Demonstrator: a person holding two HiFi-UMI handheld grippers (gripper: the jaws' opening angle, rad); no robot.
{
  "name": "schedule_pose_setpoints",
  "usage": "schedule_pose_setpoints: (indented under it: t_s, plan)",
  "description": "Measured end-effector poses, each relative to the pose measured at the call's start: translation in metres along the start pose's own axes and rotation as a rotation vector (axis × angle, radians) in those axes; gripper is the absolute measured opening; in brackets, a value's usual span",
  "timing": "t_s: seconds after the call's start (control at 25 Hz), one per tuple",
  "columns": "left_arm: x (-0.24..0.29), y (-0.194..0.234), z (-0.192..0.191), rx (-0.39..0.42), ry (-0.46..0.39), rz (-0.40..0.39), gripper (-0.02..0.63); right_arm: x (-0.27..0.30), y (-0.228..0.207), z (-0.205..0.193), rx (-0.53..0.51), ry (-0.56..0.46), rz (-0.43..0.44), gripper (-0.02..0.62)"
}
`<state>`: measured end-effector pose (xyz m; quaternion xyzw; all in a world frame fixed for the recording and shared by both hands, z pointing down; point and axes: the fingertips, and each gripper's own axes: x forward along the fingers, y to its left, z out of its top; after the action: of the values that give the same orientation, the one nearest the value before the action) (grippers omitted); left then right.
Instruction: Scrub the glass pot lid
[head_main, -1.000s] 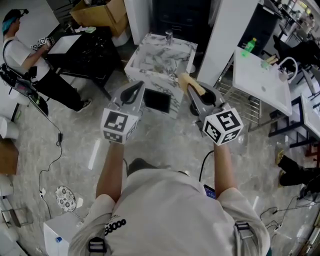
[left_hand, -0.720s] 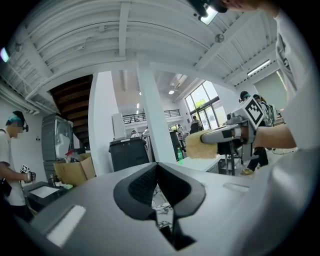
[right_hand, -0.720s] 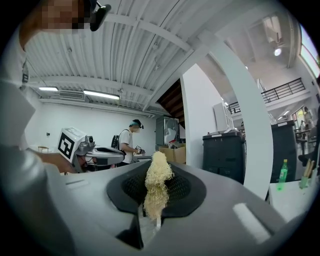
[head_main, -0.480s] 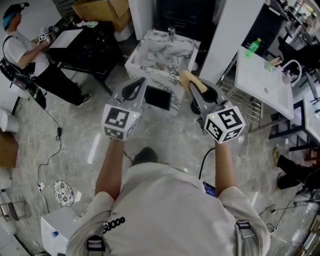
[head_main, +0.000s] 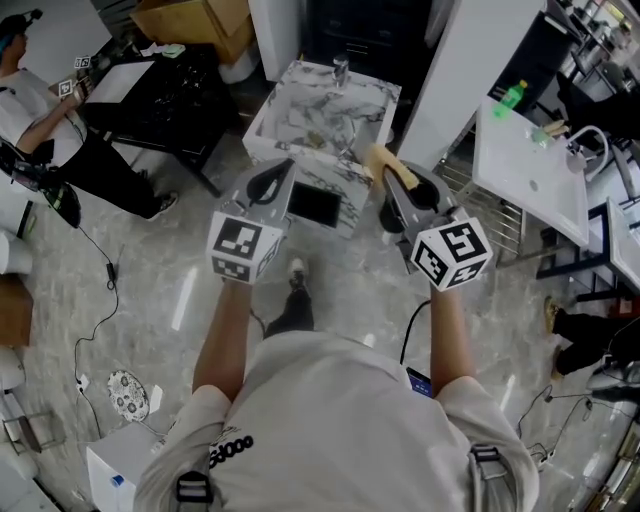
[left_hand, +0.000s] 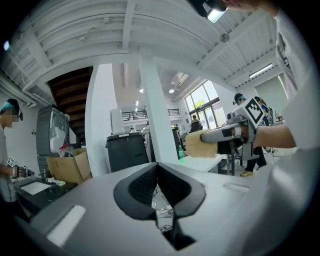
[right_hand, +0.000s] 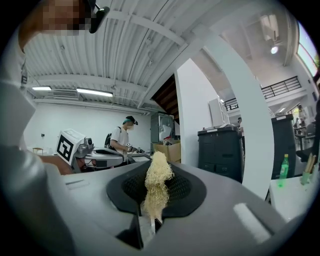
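Jaws of the left gripper (left_hand: 159, 186): we read them as pressed together along their padded faces, with nothing between them. Jaws of the right gripper (right_hand: 151, 202): clamped on a pale yellow, fibrous scrubber (right_hand: 157, 184).

Head view. We see both grippers held side by side at chest height over the grey floor (head_main: 150, 290), the left gripper (head_main: 268, 182) and the right gripper (head_main: 393, 193) apart from each other, each pointing away from the person towards a marble-topped table (head_main: 300, 120) on the far side. The scrubber (head_main: 384, 165) sticks out beyond the right jaws. Its long axis runs on from the gripper's own line, its free end pointing far and slightly left, towards the near right corner of that table.

Left gripper view. We see the right gripper (left_hand: 209, 137) from the side, the scrubber (left_hand: 198, 144) lying level with its free end to the left.

Right gripper view. The scrubber stands up from the jaws along their midline, tufted at the top.

We cannot pick out the glass pot lid in any view. The marble-topped table is too small and busy in the head view to tell what lies on it.

At right stands a white table (head_main: 520, 175) with a green bottle (head_main: 509, 95). At far left a second person (head_main: 35, 105) stands at a dark table (head_main: 170, 105).
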<state>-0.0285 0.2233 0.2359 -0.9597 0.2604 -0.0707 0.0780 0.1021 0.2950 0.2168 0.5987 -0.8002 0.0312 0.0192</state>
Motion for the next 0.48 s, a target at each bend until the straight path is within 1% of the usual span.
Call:
schedule_pose_setpoints:
  t_s: [0.24,0.48]
  plan:
    - [0.039,0.04,-0.008,-0.005,-0.004,-0.014,0.009,0.046,-0.026,-0.002,0.013,0.004,-0.024,0.058]
    - [0.073,0.08,-0.011,0.002,-0.002,-0.027,0.009,0.095,-0.048,0.006,0.02,0.003,-0.044,0.058]
